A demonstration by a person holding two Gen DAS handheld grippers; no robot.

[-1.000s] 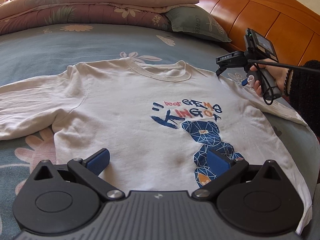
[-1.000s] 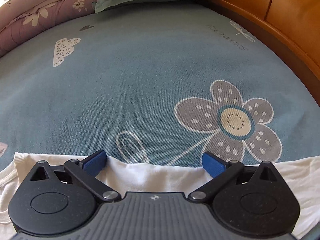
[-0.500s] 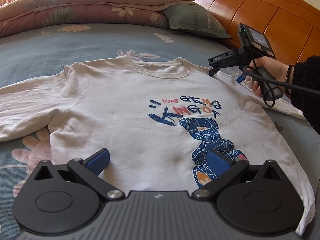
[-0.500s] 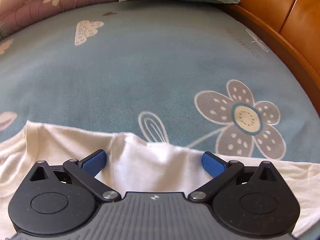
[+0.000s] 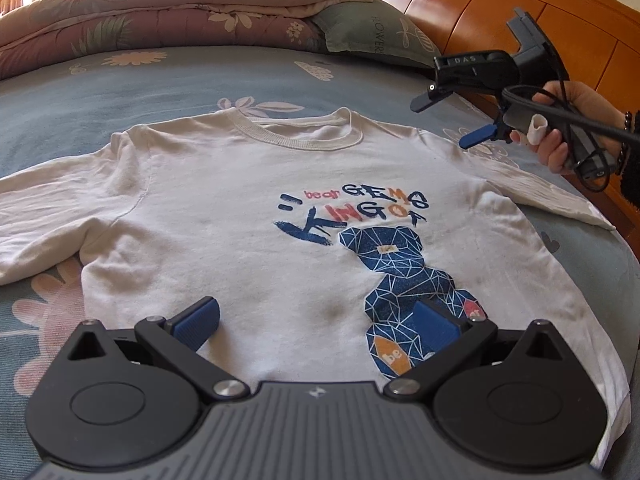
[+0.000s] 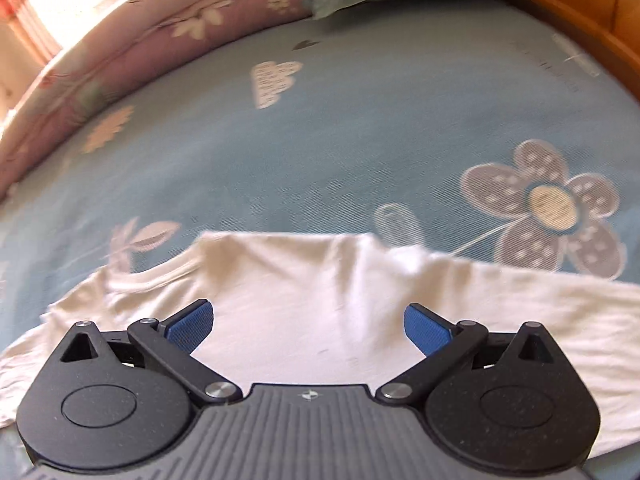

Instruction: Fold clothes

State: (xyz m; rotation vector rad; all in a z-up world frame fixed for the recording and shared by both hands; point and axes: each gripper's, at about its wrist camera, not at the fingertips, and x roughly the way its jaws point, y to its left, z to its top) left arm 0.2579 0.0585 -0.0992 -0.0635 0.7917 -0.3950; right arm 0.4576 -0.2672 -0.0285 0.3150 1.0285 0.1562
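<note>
A white long-sleeved T-shirt (image 5: 240, 216) with a blue bear print lies flat, front up, on the bed, sleeves spread to both sides. My left gripper (image 5: 316, 320) is open and empty, hovering over the shirt's lower hem. My right gripper (image 5: 444, 120) is held in a hand above the shirt's right shoulder, open and empty. In the right wrist view that gripper (image 6: 308, 324) hovers open over the shirt's shoulder and sleeve (image 6: 320, 288).
The blue flowered bedsheet (image 5: 120, 88) surrounds the shirt. A folded quilt (image 5: 160, 12) and a green pillow (image 5: 368, 32) lie at the head of the bed. The orange wooden headboard (image 5: 500, 12) runs along the right.
The right gripper has lifted and drawn back from the sheet edge over the shirt's shoulder, so more shirt shows under it. The left gripper has edged slightly forward over the hem.
</note>
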